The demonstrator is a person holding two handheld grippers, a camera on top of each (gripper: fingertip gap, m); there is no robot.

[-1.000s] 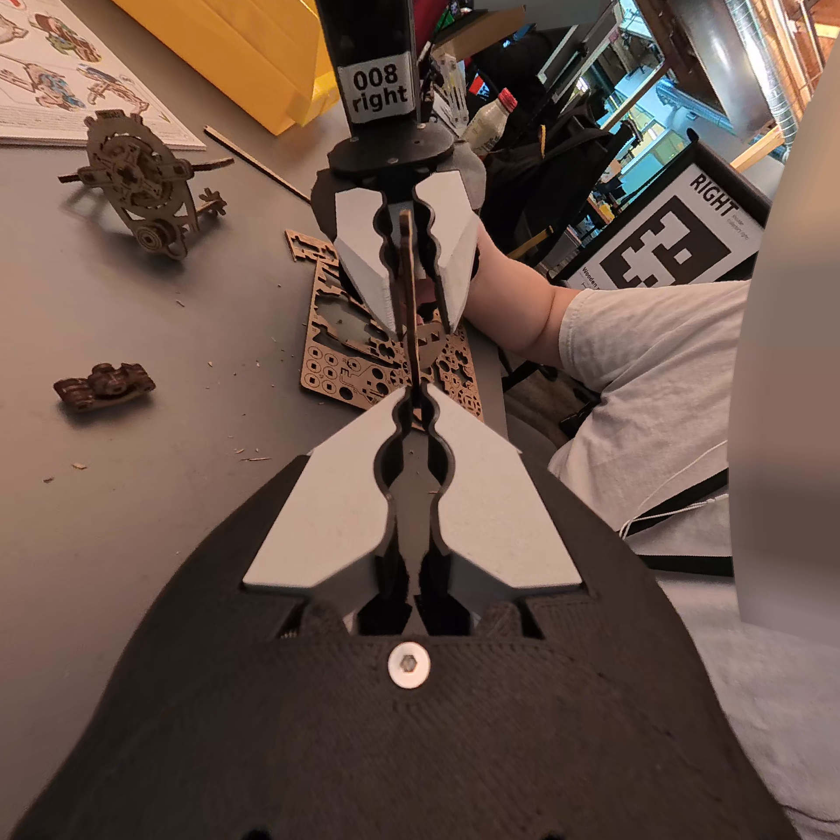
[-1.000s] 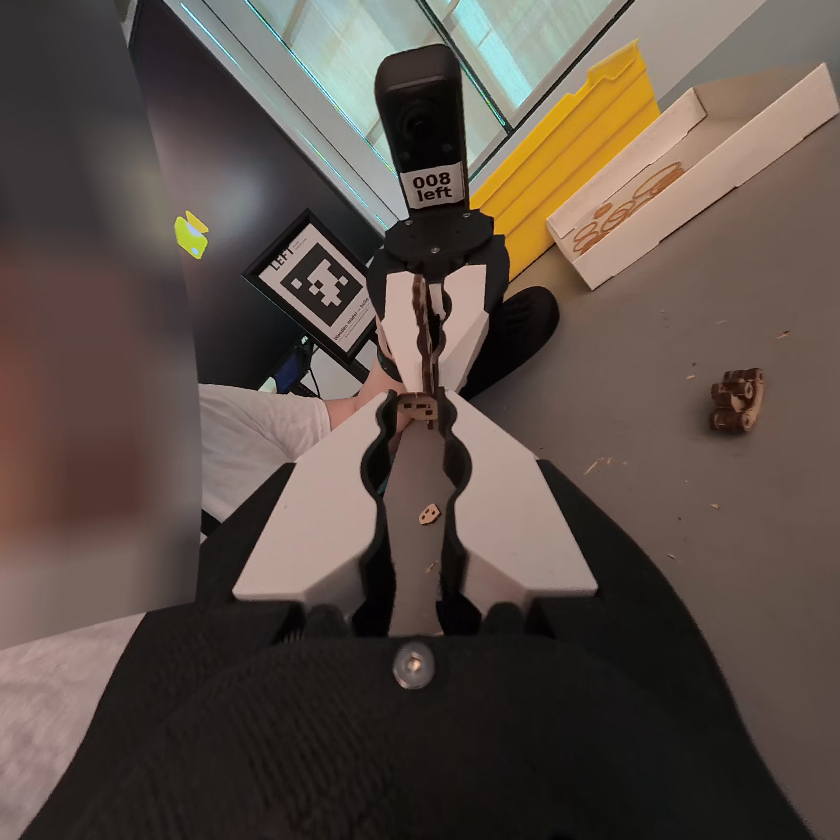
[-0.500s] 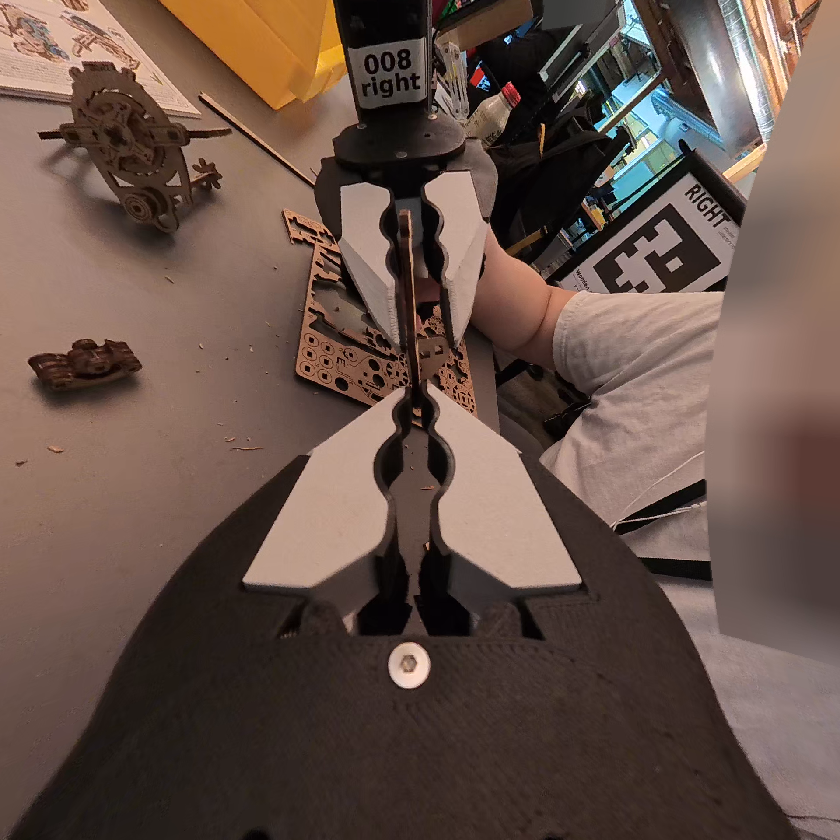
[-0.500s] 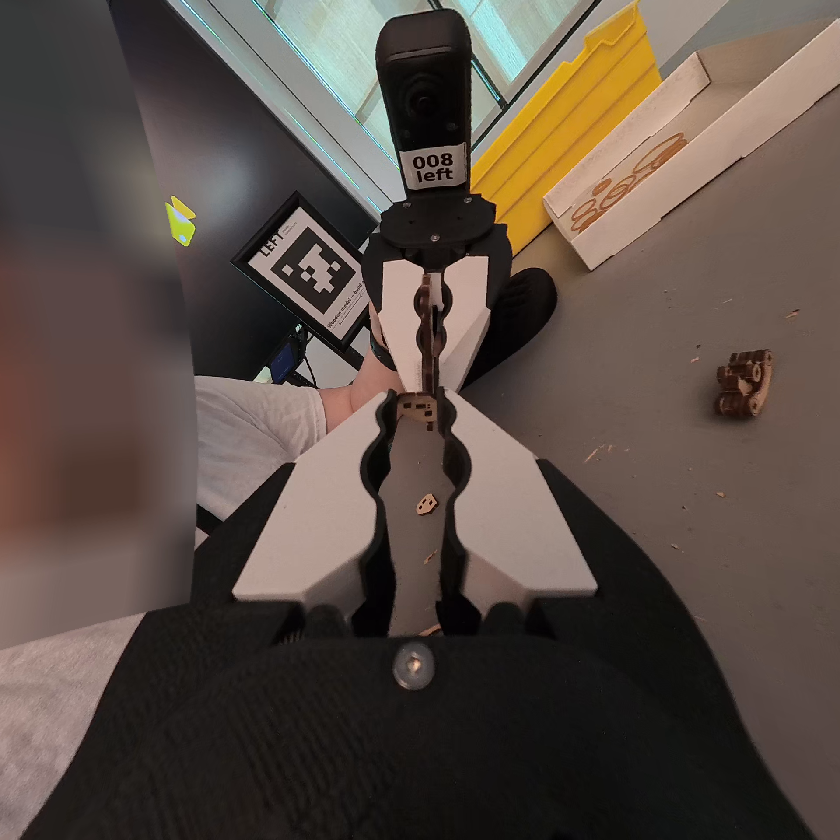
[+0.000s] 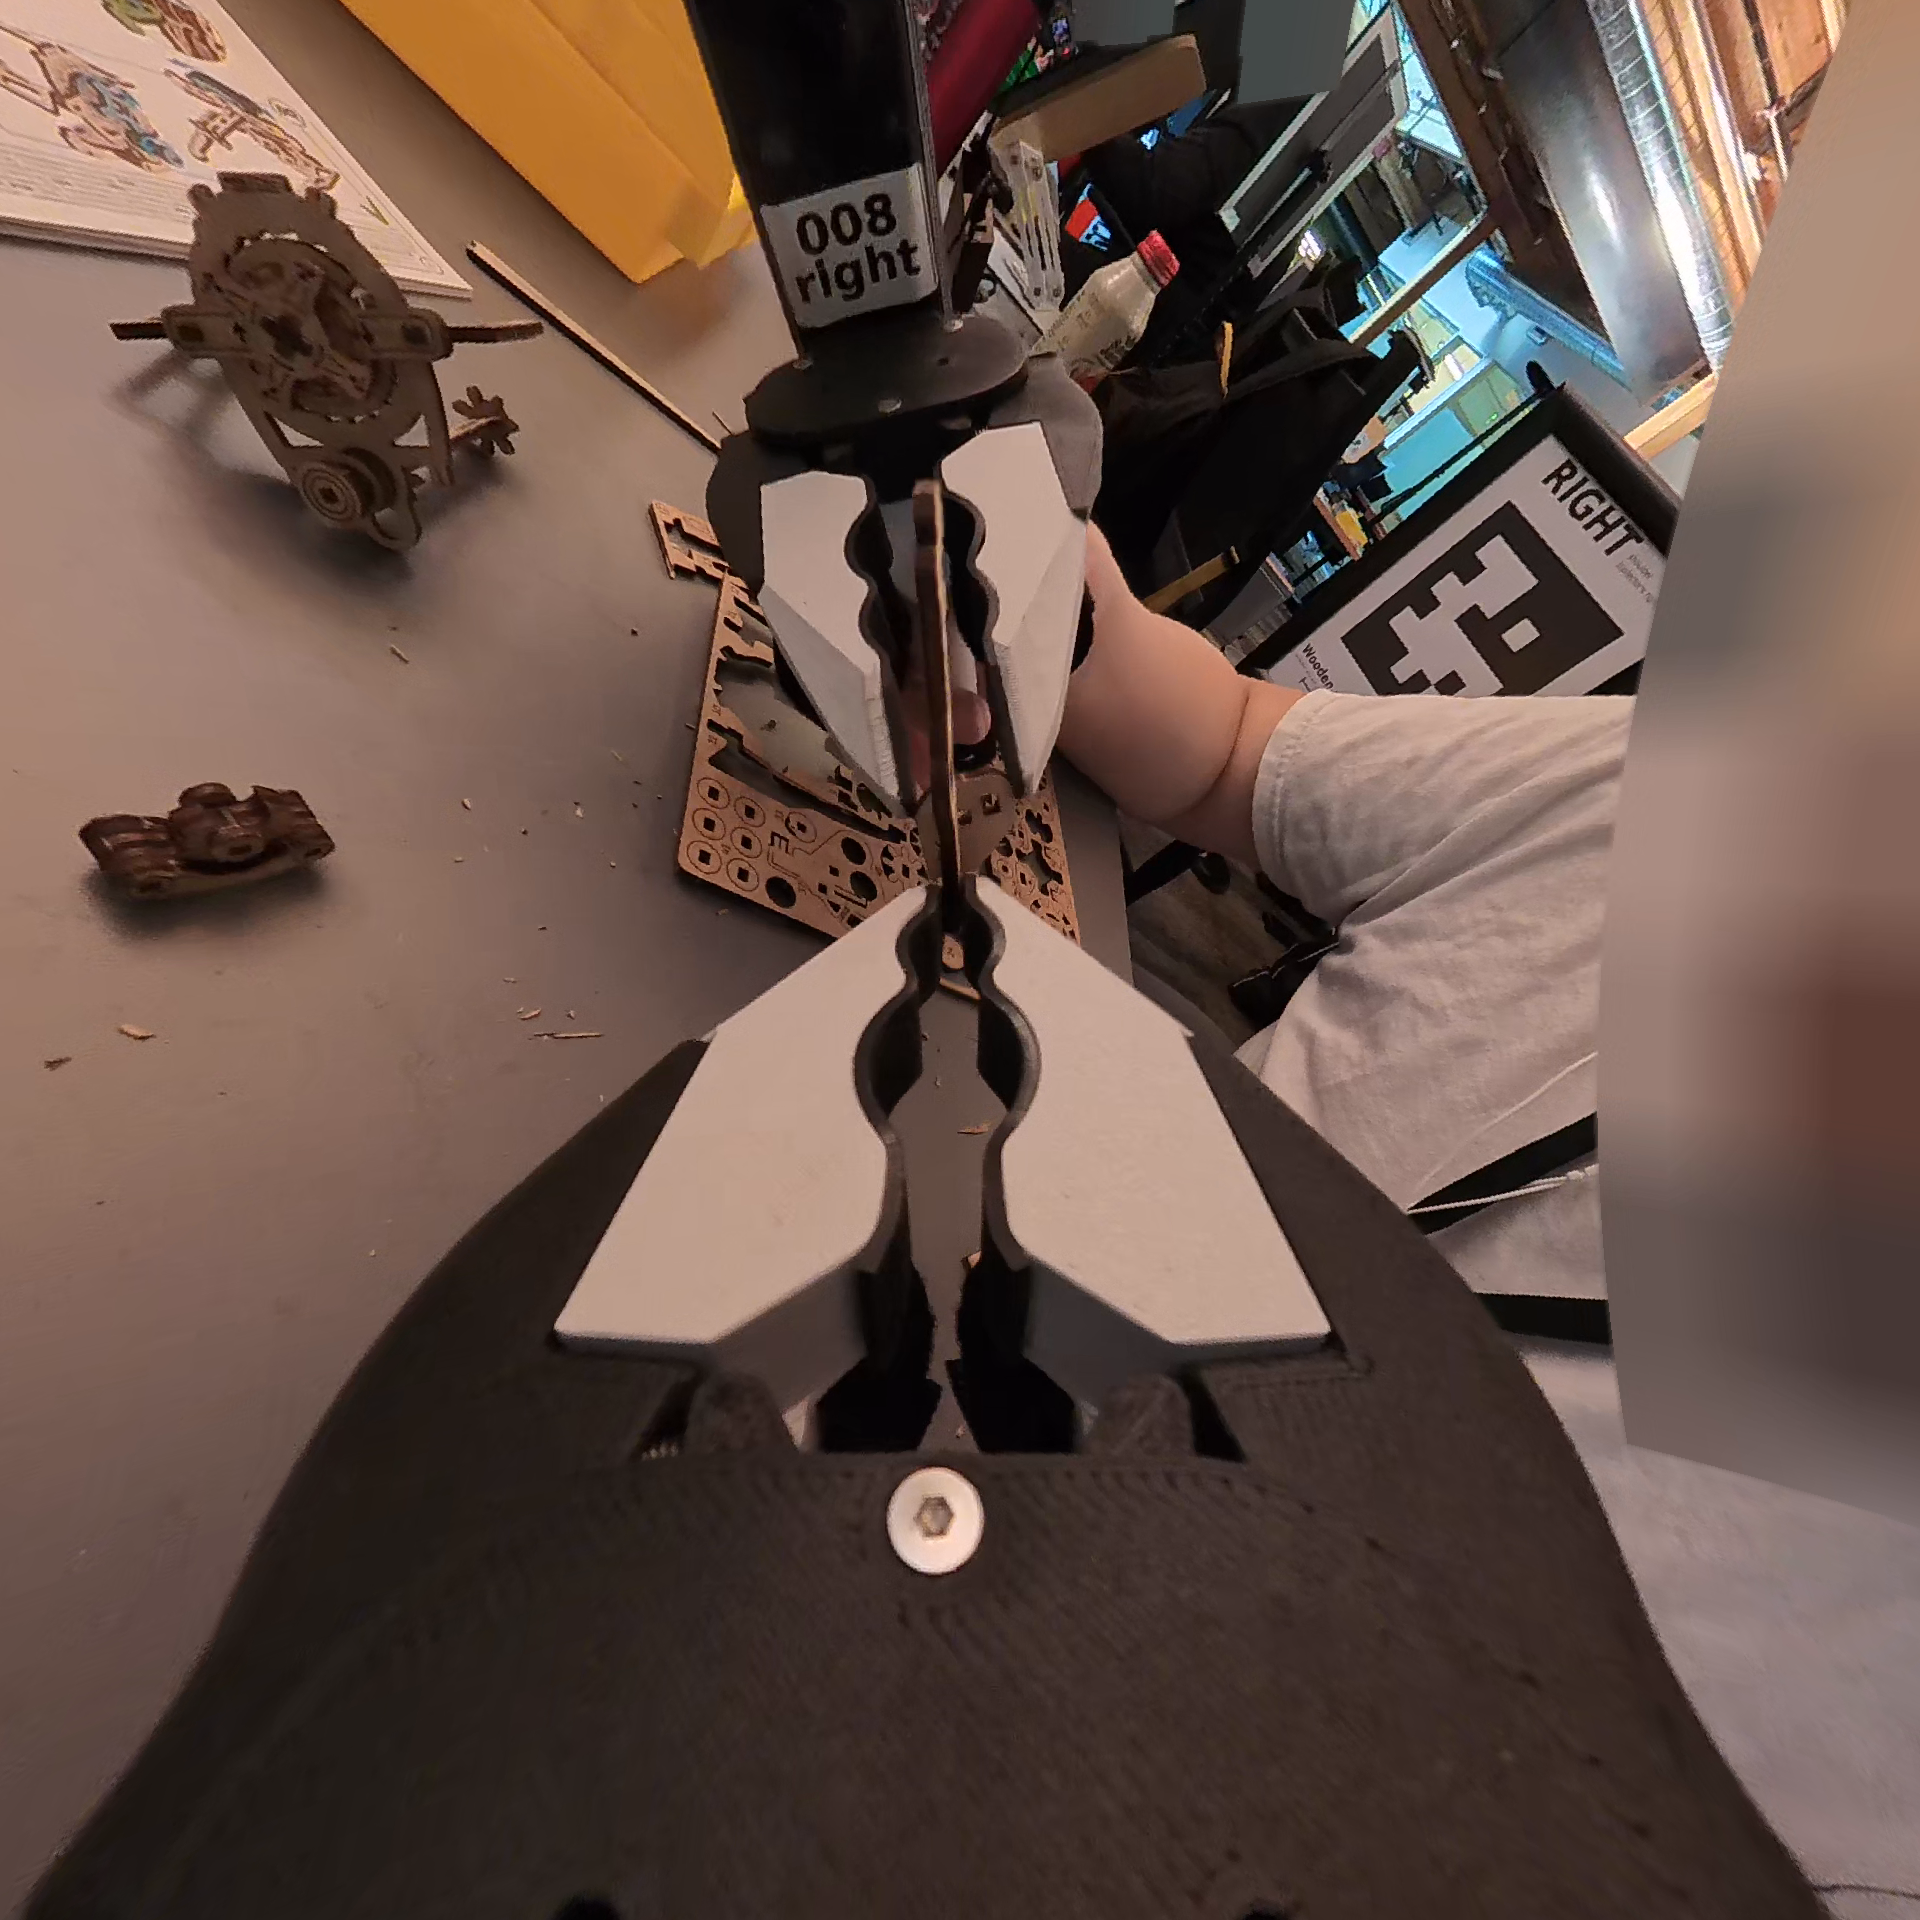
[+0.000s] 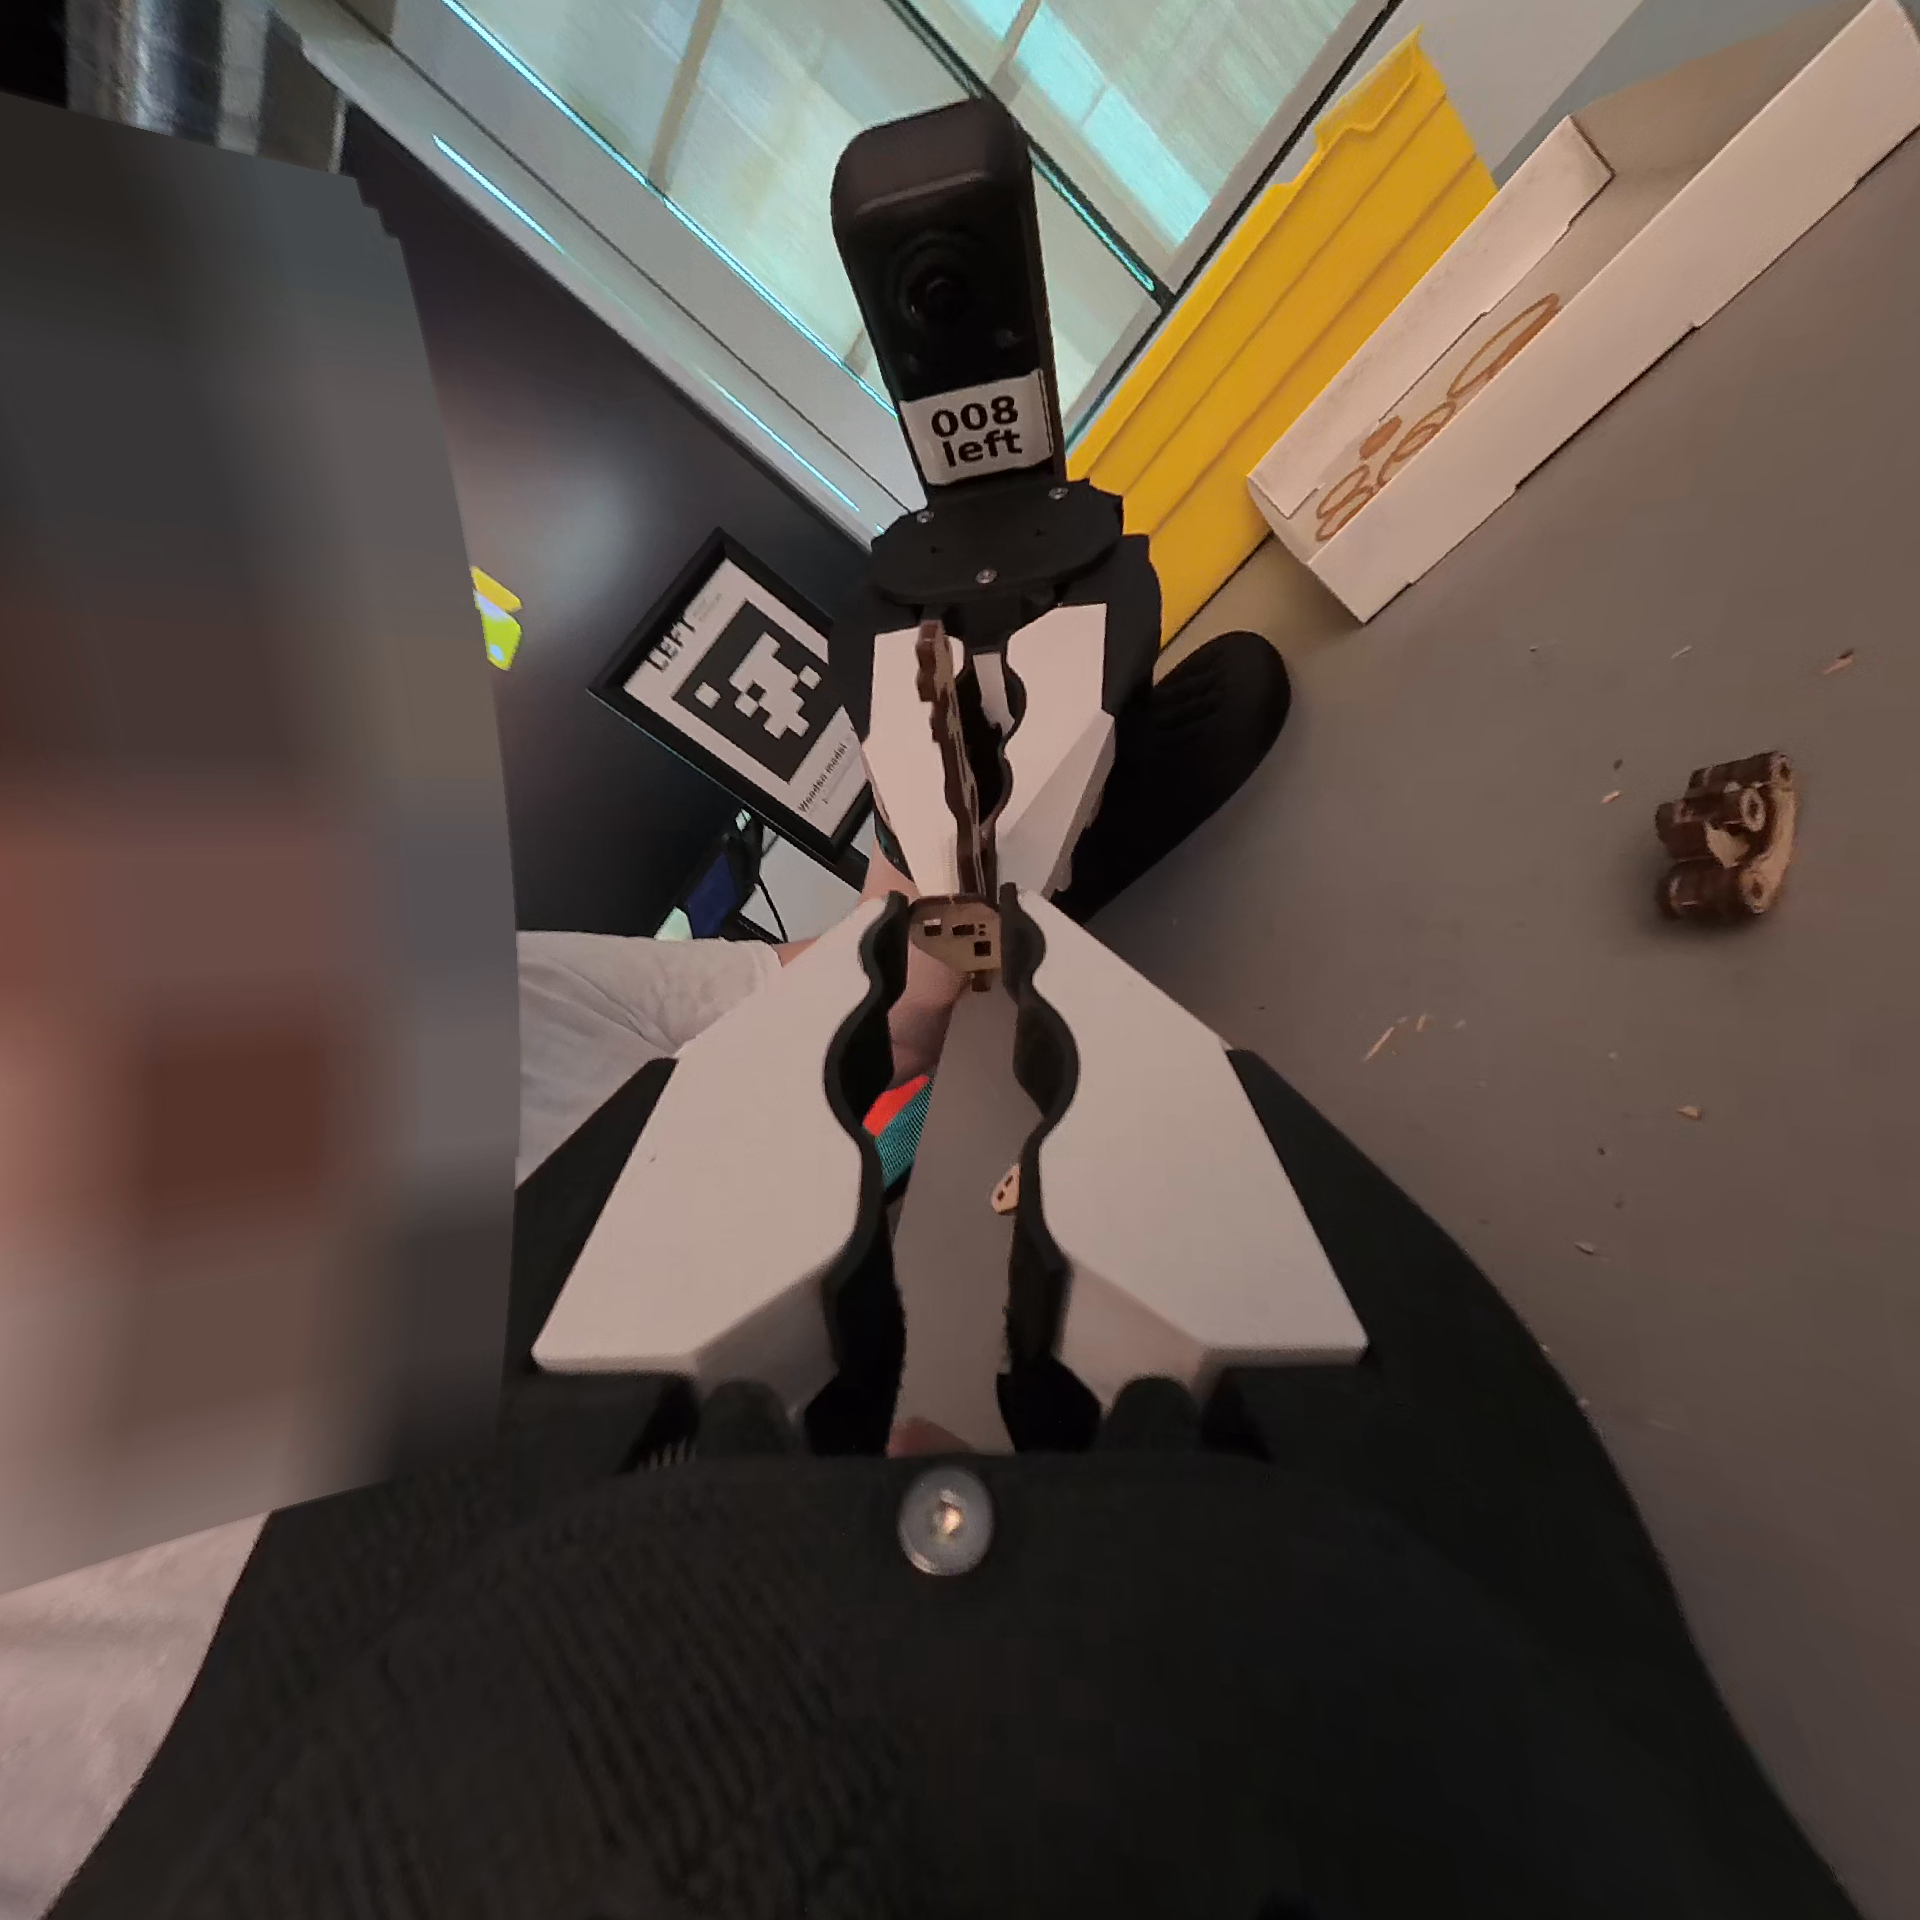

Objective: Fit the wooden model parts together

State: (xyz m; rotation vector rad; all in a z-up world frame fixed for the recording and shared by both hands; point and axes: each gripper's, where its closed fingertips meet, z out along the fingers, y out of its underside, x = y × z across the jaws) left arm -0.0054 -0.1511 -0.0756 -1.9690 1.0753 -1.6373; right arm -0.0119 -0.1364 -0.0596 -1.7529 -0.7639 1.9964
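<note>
My left gripper is shut on a long thin dark wooden strip, seen edge-on and sticking out past its tips. My right gripper faces it tip to tip above the grey table, near the front edge. It is shut on a small light wooden part with square holes. In the right wrist view the strip ends right at the small part. I cannot tell whether they are slotted together. In the left wrist view the right gripper is straight ahead.
A laser-cut wooden sheet lies under the grippers. A gear assembly, a small car-like sub-assembly, a stick, an instruction sheet and a yellow bin are on the table. A white box holds wooden rings. A person's arm is close. Left and right tips are no more than a few centimetres apart. The gear assembly lies around 15 centimeters away from my right fingertips.
Both grippers stay shut on their parts and tip to tip. The left gripper with the strip has tilted slightly in the right wrist view. The pair has shifted a little over the table.
</note>
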